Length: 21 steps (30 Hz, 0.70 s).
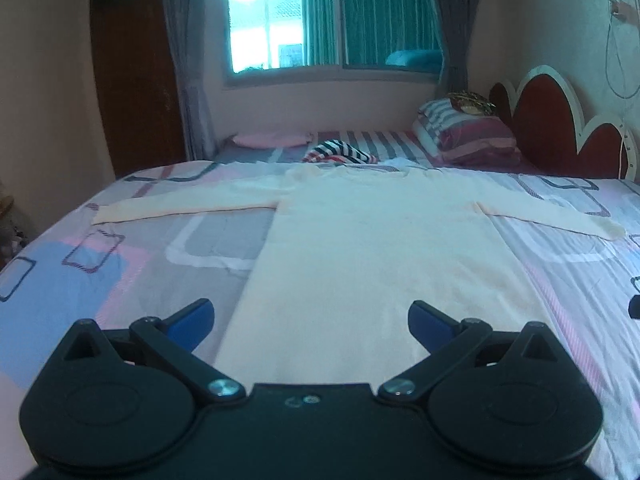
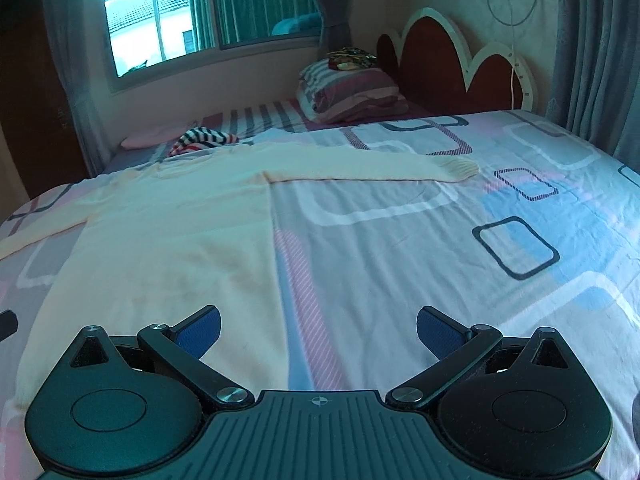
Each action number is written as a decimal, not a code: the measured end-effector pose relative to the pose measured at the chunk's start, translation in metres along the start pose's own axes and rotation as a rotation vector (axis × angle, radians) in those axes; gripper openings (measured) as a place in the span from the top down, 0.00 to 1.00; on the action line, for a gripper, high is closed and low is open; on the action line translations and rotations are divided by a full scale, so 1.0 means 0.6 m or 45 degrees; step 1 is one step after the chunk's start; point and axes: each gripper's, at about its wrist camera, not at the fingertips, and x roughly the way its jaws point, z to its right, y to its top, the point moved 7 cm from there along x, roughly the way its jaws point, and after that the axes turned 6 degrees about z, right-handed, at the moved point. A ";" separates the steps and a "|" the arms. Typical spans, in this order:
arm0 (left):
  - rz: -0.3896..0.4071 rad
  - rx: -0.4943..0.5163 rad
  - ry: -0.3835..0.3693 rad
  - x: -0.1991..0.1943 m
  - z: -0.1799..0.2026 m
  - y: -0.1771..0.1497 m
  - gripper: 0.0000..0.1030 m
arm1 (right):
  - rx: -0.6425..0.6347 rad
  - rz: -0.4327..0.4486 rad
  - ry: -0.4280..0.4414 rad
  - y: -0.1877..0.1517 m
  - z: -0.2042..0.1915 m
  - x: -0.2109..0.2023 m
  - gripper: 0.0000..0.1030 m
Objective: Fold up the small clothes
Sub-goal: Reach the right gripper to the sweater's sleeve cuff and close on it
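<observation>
Bed [image 1: 120,264] under patterned sheet; scalloped red headboard [image 1: 560,128] at far end. Striped pillows [image 1: 468,132] stacked beside it. Curtained window [image 1: 332,20] behind.

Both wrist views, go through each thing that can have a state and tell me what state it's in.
cream sweater: spread flat, sleeves out, unfolded
left gripper: open, holding nothing
right gripper: open, holding nothing
striped garment: crumpled
folded bedding: stacked by the headboard
window curtains: drawn partway

Home bedroom: bed [image 1: 120,248], headboard [image 1: 560,128], pillows [image 1: 468,132].
</observation>
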 end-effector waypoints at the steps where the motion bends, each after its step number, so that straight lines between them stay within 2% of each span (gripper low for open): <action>1: -0.010 0.007 -0.005 0.008 0.003 0.002 0.00 | 0.002 0.001 -0.001 0.006 0.004 0.009 0.00; 8: -0.079 0.009 -0.032 0.067 0.017 0.010 0.00 | -0.010 0.009 -0.022 0.044 0.023 0.068 0.00; 21: -0.033 0.099 -0.004 0.165 0.025 0.048 0.00 | -0.014 0.100 -0.117 0.117 0.088 0.172 0.00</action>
